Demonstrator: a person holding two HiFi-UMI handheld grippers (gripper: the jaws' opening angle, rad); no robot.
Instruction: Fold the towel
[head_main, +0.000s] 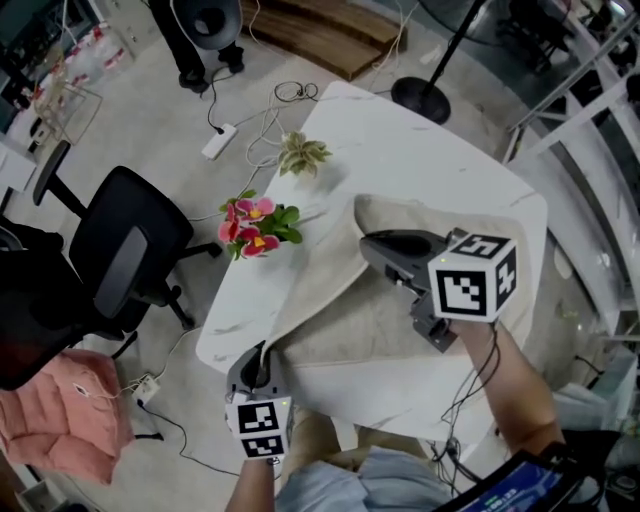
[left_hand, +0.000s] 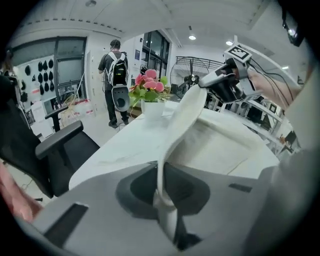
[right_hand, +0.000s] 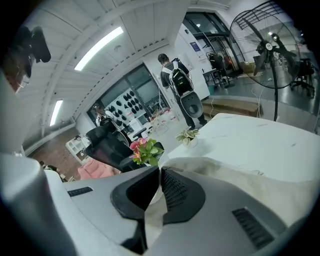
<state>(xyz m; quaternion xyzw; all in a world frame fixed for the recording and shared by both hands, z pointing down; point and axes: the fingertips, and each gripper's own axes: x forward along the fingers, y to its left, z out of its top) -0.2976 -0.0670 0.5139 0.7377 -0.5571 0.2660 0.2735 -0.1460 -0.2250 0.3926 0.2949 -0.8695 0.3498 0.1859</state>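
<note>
White stone counter (head_main: 420, 150) is seen, and a cream towel (head_main: 350, 320) is spread over its near half. The towel's left long edge is lifted off the counter and runs from the near corner up toward the counter's middle. The near corner is pinched tight in the jaws of the left gripper (head_main: 262, 365), low at the counter's edge. The far end is clamped in the jaws of the right gripper (head_main: 370, 243), held higher. Pink flowers (head_main: 255, 228) are seen near the lifted edge.

Steep overhead, two low views; shared towel (head_main: 350, 320).
</note>
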